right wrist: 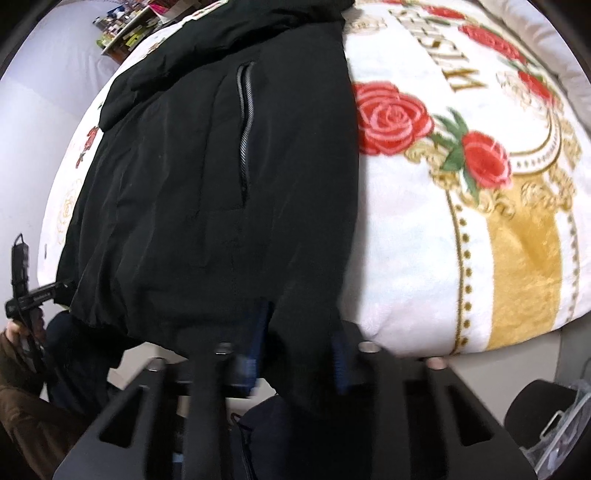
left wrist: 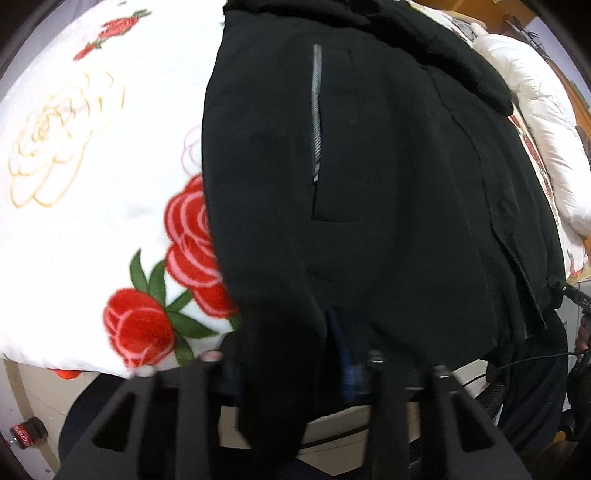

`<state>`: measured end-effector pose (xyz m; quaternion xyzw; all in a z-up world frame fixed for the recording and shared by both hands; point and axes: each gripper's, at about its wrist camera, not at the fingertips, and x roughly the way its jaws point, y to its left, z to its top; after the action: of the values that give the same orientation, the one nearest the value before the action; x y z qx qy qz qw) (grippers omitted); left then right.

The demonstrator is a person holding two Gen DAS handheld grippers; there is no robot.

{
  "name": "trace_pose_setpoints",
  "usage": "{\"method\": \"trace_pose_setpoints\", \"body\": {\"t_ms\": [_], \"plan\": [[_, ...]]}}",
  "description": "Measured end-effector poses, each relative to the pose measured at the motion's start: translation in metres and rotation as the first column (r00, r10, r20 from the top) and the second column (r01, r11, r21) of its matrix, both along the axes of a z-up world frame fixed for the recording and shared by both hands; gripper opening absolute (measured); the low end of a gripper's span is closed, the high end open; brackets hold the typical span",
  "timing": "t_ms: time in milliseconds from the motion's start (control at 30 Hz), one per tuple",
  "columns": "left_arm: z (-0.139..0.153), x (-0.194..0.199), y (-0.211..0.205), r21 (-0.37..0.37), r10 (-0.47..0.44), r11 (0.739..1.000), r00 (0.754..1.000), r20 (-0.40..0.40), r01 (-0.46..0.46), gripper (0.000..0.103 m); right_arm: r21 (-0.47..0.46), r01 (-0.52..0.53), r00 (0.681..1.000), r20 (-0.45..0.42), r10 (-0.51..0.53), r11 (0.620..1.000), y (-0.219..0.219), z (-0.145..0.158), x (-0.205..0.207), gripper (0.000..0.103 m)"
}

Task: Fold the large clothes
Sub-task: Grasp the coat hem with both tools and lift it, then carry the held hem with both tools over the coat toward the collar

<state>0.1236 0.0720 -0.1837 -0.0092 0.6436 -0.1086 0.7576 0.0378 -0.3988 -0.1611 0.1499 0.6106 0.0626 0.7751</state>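
Rose-print blanket (right wrist: 461,229), cluttered shelf (right wrist: 125,29)

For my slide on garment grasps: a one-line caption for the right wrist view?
Right gripper pinching the hem of a black jacket spread on a rose-patterned blanket.

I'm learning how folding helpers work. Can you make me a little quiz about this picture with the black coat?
1. True or false: the black jacket lies on a blanket with red roses.
2. Which part of the jacket does each gripper pinch: A the hood, B the bottom edge, C a pocket zipper?
3. Fill in: beside the black jacket in the left wrist view lies a puffy ____ coat.

Key:
1. True.
2. B: the left gripper and the right gripper each pinch the bottom edge.
3. White.
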Motion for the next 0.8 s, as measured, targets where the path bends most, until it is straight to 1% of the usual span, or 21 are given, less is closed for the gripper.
{"method": "trace_pose_setpoints", "body": {"t_ms": [67, 133, 267, 367, 467, 533, 600, 667, 700, 800], "plan": [[0.006, -0.001, -0.001, 0.005, 0.001, 1.000, 1.000, 0.018, -0.001, 0.023, -0.023, -0.016, 1.000, 0.024, 0.016, 1.000, 0.005, 0.010, -0.001, 0.019], [0.016, 0.001, -0.001, -0.009, 0.007, 1.000, 0.999, 0.039, -0.007, 0.019, -0.028, -0.021, 0.998, 0.052, 0.023, 0.999, 0.007, 0.020, -0.001, 0.019], [0.044, 0.006, 0.007, -0.073, 0.031, 0.997, 0.995, 0.095, -0.024, 0.017, 0.001, -0.004, 0.994, 0.108, 0.004, 1.000, 0.004, 0.041, -0.001, 0.017], [0.066, 0.013, 0.013, -0.116, 0.041, 0.993, 0.989, 0.139, -0.025, 0.017, 0.007, -0.005, 0.989, 0.149, 0.003, 1.000, 0.004, 0.057, 0.001, 0.017], [0.088, 0.024, 0.012, -0.136, 0.040, 0.991, 0.982, 0.184, -0.015, 0.017, 0.003, -0.006, 0.981, 0.192, 0.005, 1.000, 0.007, 0.074, 0.007, 0.017], [0.098, 0.032, 0.009, -0.141, 0.036, 0.990, 0.976, 0.213, -0.006, 0.017, 0.005, -0.005, 0.975, 0.221, 0.004, 1.000, 0.007, 0.086, 0.014, 0.017], [0.111, 0.050, 0.007, -0.150, 0.039, 0.989, 0.971, 0.235, -0.003, 0.017, 0.006, -0.006, 0.970, 0.243, 0.004, 1.000, 0.008, 0.097, 0.023, 0.017], [0.122, 0.065, 0.005, -0.152, 0.045, 0.988, 0.966, 0.254, -0.006, 0.017, -0.020, -0.003, 0.966, 0.259, 0.008, 1.000, 0.010, 0.108, 0.036, 0.017], [0.125, 0.066, -0.002, -0.153, 0.050, 0.988, 0.962, 0.267, -0.009, 0.017, -0.033, -0.005, 0.963, 0.268, 0.014, 0.999, 0.011, 0.114, 0.045, 0.017], [0.133, 0.087, -0.005, -0.166, 0.076, 0.986, 0.956, 0.285, -0.029, 0.017, -0.058, -0.003, 0.956, 0.293, 0.020, 0.998, 0.017, 0.127, 0.065, 0.017]]}}
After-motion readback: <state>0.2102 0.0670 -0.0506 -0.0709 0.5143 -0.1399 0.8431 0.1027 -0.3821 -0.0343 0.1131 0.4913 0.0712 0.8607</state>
